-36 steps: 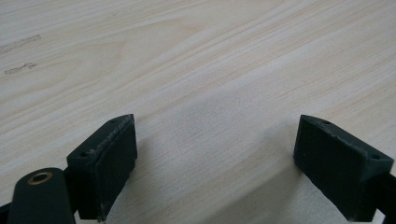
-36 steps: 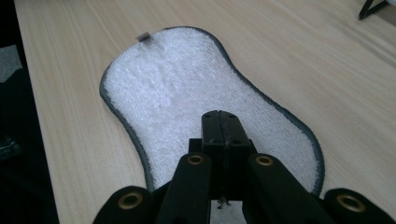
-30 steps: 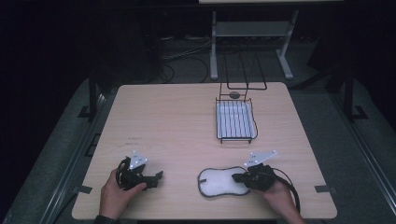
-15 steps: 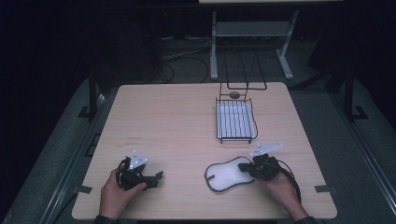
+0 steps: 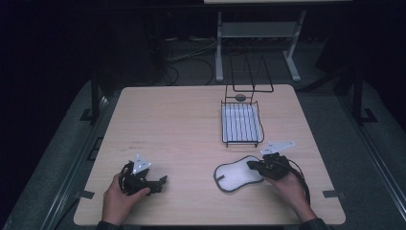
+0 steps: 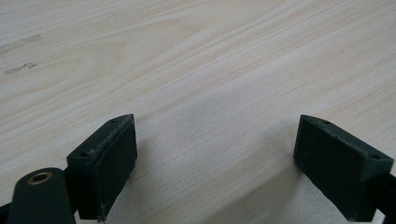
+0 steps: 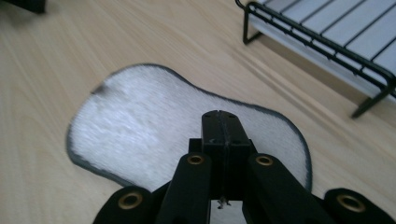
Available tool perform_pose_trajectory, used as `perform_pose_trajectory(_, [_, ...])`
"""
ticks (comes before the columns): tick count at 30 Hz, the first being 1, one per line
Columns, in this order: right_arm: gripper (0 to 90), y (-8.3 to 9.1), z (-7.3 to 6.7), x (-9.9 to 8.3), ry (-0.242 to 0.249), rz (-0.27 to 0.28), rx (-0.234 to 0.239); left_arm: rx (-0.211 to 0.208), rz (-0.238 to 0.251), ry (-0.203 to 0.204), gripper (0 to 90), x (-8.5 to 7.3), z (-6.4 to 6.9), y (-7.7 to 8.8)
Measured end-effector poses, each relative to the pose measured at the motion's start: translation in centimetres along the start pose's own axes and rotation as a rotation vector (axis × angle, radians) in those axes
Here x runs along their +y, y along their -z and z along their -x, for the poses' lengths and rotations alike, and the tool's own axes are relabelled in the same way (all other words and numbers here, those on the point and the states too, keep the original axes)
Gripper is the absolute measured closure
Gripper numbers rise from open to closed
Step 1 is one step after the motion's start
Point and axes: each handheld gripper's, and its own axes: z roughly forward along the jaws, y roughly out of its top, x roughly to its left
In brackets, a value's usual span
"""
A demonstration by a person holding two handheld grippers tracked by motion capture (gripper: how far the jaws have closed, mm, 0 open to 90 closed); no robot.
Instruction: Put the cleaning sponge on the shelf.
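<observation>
Fluffy white cloth pad point(image 7: 154, 126), matt wood table point(image 5: 172, 124), black wire rack point(image 5: 242, 123)

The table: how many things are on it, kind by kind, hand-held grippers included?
White fluffy pad with dark edge: 1
Black wire rack with white tray: 1
Small dark round thing behind the rack, too small to identify: 1
Grippers: 2, left gripper, right gripper
Total: 5
</observation>
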Motion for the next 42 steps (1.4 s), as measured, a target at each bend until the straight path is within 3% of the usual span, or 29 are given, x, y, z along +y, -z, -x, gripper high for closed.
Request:
perform_pose_trajectory(5, [90.0, -0.1, -1.5, 0.7, 0.015, 0.032, 0.061, 0.000, 0.000, 0.000, 12.6, 0.0, 0.0, 0.0])
perform_pose_trajectory(16, [90.0, -2.2, -5.3, 1.8, 0.076, 0.014, 0.168, 0.001, 0.001, 0.000, 12.6, 0.0, 0.0, 0.0])
perform_pose_trajectory(23, [90.0, -3.3, -6.2, 1.8, 0.096, -0.021, 0.183, 0.001, 0.000, 0.000, 12.6, 0.0, 0.0, 0.0])
perform_pose_trajectory(28, [90.0, -4.0, -6.7, 1.5, 0.119, -0.073, 0.166, 0.001, 0.000, 0.000, 12.6, 0.0, 0.0, 0.0])
perform_pose_trajectory(42, [90.0, -3.6, -6.8, 0.7, 0.112, -0.080, 0.175, 0.000, -0.002, -0.003, 12.6, 0.0, 0.0, 0.0])
